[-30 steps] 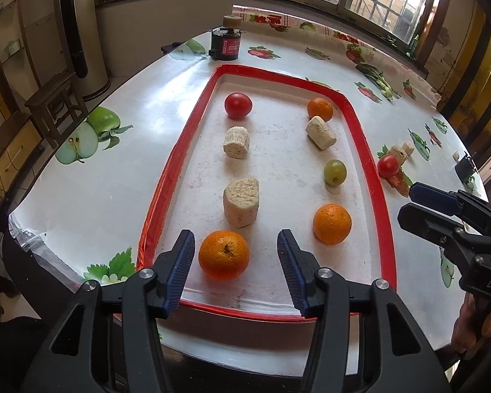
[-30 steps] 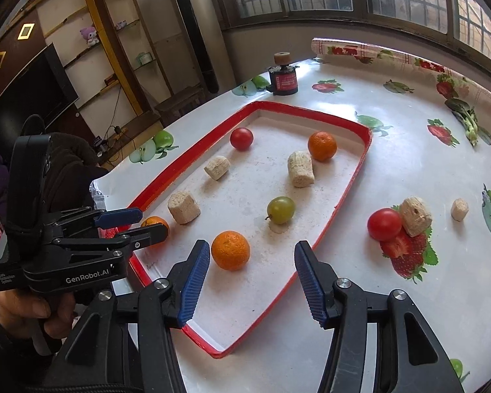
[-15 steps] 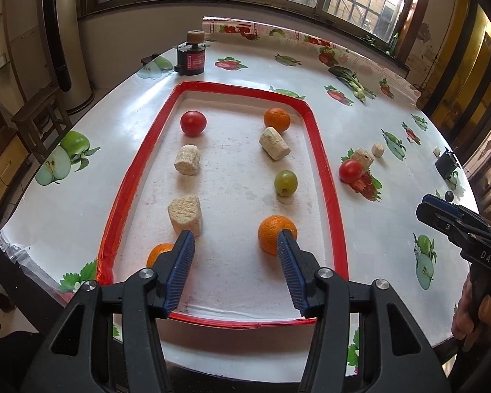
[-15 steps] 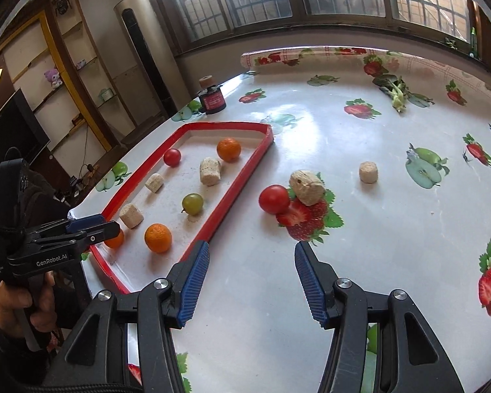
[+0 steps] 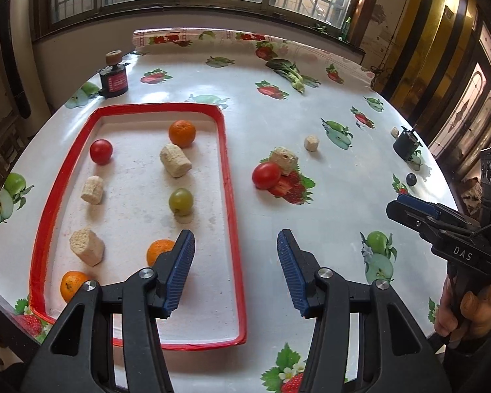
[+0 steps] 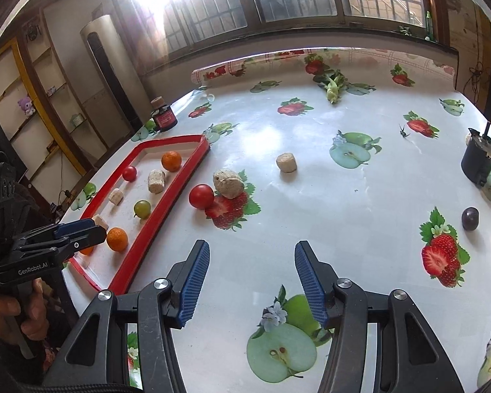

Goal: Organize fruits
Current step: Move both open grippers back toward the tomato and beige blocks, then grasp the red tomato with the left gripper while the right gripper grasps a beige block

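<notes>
While most fruits already lie in the red tray (image 5: pixel 232 203), a tomato (image 5: pixel 265 175) and a dark grape (image 6: pixel 470 218) wait outside, and both grippers, left (image 5: pixel 235 268) and right (image 6: pixel 252 281), are half open and empty.

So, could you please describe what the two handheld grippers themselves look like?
Both are matte black plastic clamps with silver pivot screws and ribbed blue finger pads. The left gripper has "GenRobot.AI" printed in white on its side, as the right wrist view shows; the right gripper reads "DAS" in the left wrist view. Each has a pistol-style handle. No cables show.
</notes>
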`<control>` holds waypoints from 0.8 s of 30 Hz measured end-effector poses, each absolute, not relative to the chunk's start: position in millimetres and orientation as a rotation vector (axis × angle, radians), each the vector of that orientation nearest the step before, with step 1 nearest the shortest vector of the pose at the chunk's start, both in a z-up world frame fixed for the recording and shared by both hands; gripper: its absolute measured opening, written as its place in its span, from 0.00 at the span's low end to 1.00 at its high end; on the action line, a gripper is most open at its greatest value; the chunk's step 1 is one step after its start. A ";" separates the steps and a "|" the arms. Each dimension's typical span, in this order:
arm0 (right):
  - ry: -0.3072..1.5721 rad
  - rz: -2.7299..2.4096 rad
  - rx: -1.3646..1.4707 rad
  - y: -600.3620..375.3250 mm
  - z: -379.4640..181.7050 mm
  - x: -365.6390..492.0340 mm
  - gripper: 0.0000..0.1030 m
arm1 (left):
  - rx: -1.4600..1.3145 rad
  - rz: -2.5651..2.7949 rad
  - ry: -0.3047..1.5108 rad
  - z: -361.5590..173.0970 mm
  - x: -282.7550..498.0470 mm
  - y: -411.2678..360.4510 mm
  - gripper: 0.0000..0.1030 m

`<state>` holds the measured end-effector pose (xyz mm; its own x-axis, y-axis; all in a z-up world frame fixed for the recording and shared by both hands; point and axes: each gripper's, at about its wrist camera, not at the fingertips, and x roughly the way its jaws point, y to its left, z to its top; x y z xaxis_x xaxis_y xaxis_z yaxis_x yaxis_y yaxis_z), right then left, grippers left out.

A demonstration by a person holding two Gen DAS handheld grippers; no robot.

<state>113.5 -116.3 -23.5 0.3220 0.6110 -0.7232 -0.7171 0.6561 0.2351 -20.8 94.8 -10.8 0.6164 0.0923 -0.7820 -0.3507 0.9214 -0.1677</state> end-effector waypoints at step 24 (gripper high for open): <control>0.921 0.815 -0.183 -72.3 -55.0 193.4 0.54 | -0.335 0.195 0.980 -56.6 81.8 86.7 0.49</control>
